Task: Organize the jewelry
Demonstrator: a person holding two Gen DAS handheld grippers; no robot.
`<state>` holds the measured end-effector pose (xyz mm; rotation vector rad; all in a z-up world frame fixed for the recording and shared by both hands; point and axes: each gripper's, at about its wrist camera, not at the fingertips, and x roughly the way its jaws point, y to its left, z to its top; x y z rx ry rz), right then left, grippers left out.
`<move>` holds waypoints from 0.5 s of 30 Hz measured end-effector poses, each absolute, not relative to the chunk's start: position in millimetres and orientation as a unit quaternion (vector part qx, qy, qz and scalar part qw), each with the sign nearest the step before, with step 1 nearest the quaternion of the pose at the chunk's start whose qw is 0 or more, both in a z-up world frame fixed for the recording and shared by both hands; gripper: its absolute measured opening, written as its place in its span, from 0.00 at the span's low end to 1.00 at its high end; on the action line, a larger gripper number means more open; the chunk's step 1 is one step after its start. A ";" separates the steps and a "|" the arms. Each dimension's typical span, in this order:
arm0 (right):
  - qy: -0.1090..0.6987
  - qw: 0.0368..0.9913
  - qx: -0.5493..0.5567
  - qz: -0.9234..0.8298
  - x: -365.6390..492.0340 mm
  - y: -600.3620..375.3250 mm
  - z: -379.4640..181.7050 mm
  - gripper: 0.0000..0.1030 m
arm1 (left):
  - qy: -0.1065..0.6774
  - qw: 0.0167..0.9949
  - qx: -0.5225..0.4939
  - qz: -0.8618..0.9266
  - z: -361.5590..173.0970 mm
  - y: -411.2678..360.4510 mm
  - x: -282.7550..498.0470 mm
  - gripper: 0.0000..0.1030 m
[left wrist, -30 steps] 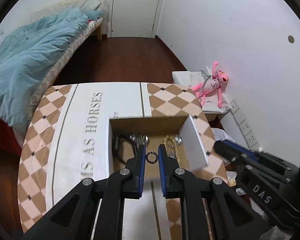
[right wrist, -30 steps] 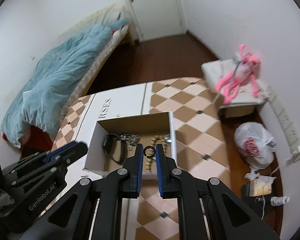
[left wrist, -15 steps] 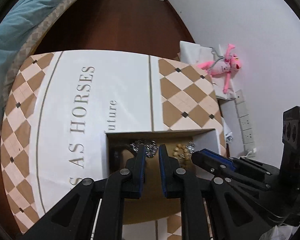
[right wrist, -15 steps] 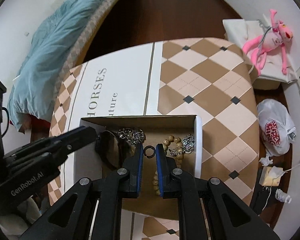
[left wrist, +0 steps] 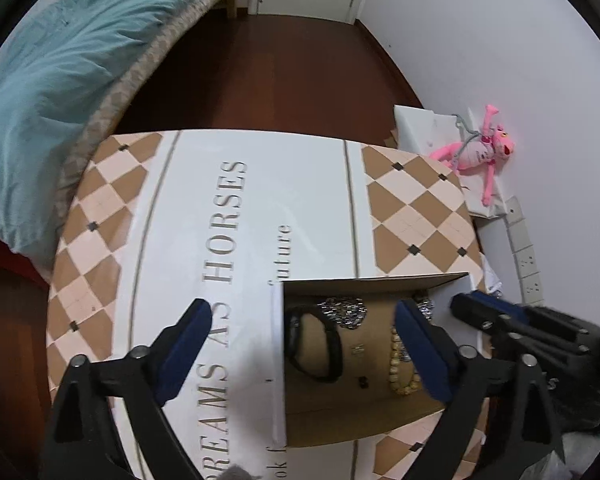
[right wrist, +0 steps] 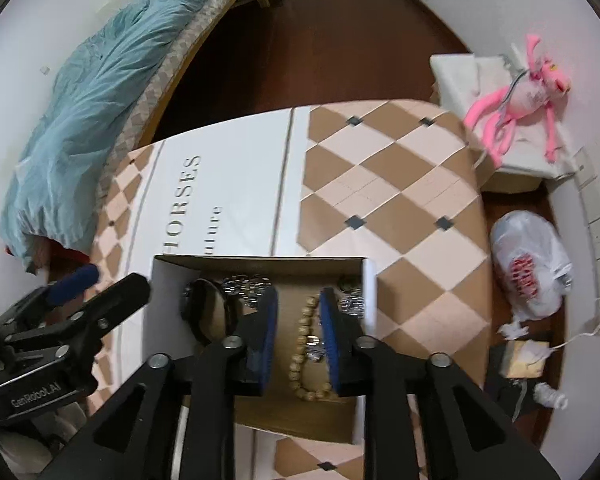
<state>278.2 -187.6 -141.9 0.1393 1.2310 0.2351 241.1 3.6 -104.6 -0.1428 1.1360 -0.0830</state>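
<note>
An open cardboard box sits on the table. It holds a black bracelet, a silver chain, a wooden bead bracelet and small dark rings. My left gripper is wide open and empty, straddling the box's left wall. My right gripper is partly open and empty, above the bead bracelet inside the box.
The table carries a checkered cloth with printed lettering. A bed with a blue duvet stands at the left. A pink plush toy lies on a white box at the right, with a plastic bag on the floor.
Both grippers were shut on small dark rings a second ago. Both have opened, the left wide, and the rings are out of the jaws. The left gripper shifted left.
</note>
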 end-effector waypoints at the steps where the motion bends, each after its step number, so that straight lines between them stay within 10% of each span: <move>1: 0.569 0.814 0.054 0.101 274.8 -187.7 -137.9 0.42 | 0.535 0.842 -0.061 -0.031 -104.4 4.3 238.6 0.92; 8: 0.538 0.842 -0.019 0.034 241.2 -191.0 -126.4 0.88 | 0.512 0.859 -0.029 0.003 -105.2 5.1 215.0 0.96; 15: 0.541 0.840 -0.034 0.007 213.3 -199.0 -139.7 0.95 | 0.501 0.865 -0.011 0.021 -111.0 1.9 188.5 1.00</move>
